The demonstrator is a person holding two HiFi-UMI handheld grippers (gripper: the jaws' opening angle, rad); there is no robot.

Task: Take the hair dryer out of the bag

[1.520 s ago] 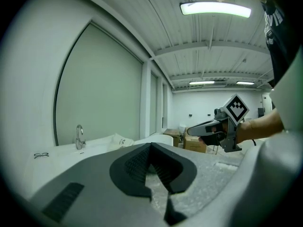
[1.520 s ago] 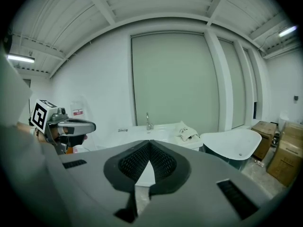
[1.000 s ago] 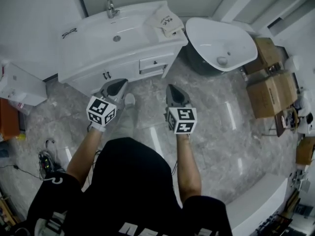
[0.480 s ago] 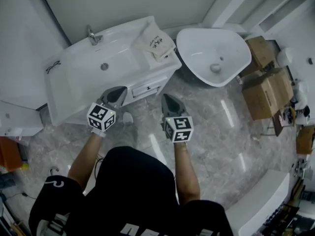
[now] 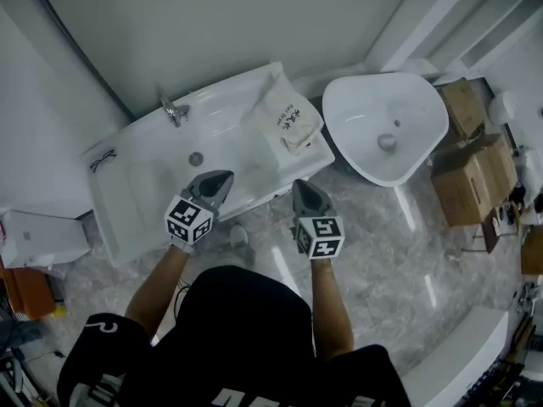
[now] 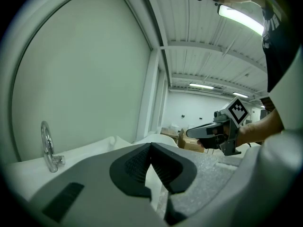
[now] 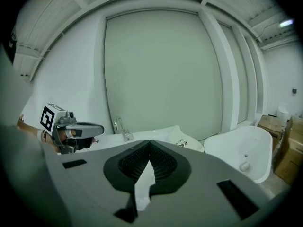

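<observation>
Right gripper view shows the printed bag (image 7: 182, 138) plainly; left gripper view doesn't.

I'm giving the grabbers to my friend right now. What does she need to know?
Left gripper: jaws shut, nothing in them, at the front edge of the sink counter.
Right gripper: jaws shut, empty, near the counter's front, short of the bag.
Bag: white cloth with dark print, lying on the counter's right end; neither gripper touches it.
Hair dryer: not visible anywhere; probably inside the bag.
Done: nothing yet.
Left: reach the bag, open it and pull the hair dryer out.
</observation>
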